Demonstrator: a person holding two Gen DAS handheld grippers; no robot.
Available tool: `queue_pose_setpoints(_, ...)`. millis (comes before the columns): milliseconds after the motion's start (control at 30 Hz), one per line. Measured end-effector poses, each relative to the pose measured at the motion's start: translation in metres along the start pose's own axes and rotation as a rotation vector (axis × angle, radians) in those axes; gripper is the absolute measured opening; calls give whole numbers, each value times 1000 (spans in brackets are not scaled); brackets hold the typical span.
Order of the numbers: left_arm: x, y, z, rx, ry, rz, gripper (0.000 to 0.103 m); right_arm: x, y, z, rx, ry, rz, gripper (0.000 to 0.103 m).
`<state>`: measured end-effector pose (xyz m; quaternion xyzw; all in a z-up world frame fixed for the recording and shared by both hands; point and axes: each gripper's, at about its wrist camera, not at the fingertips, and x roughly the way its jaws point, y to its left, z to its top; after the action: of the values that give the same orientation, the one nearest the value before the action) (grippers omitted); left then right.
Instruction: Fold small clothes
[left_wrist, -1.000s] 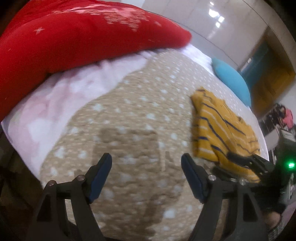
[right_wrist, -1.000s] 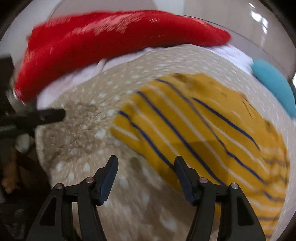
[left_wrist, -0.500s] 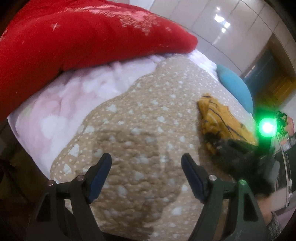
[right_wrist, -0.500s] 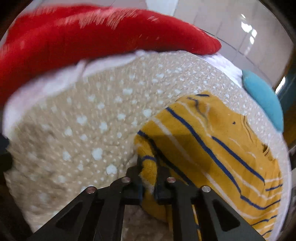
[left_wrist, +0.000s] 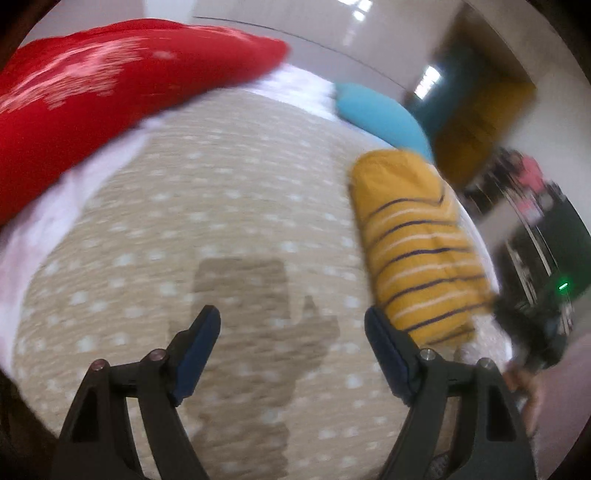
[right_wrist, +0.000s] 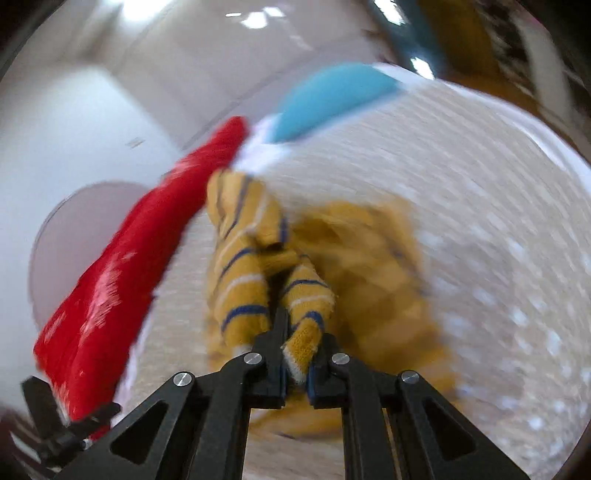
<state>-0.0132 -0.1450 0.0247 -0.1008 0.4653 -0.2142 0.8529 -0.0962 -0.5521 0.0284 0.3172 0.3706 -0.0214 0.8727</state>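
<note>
A small yellow garment with blue and white stripes (left_wrist: 417, 247) lies on the beige dotted bedspread (left_wrist: 229, 206), right of my left gripper. My left gripper (left_wrist: 291, 354) is open and empty, low over the bedspread. My right gripper (right_wrist: 295, 354) is shut on an edge of the yellow striped garment (right_wrist: 240, 291) and holds it lifted, with the rest of the cloth bunched and blurred below. The right gripper also shows at the far right of the left wrist view (left_wrist: 535, 328), at the garment's near end.
A big red pillow (left_wrist: 96, 88) lies along the bed's far left side on a pink-white sheet (left_wrist: 44, 221). A blue pillow (left_wrist: 380, 114) sits at the far end. Furniture stands beyond the bed at right.
My right gripper, shut on the garment's edge, has lifted it and swung it over, so the cloth is doubled up. My left gripper stayed open and turned a little to the right.
</note>
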Motion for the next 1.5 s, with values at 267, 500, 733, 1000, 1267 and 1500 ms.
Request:
queue_pose_setpoints(267,62,-86,7,159,117,-43,79,3,-61,-24,129,13,15,8)
queue_pose_setpoints(500,129,-122,3,208,198,-52,79,-1,-47,-25,47,37,45,14)
queue_pose_setpoints(733,144,-124,-10,193,211,-82,79,-13,1,22,-124,-69,5,80)
queue_pose_setpoints(1000,102,-118,8,217,89,-45,80,77,3,49,-145,110,27,22)
queue_pose_setpoints(1267,179,-145,2,183,248,-70,84,75,-60,49,-31,130,-69,35)
queue_pose_setpoints(1500,141,-135,8,196,185,-76,86,40,-69,57,29,66,-22,58)
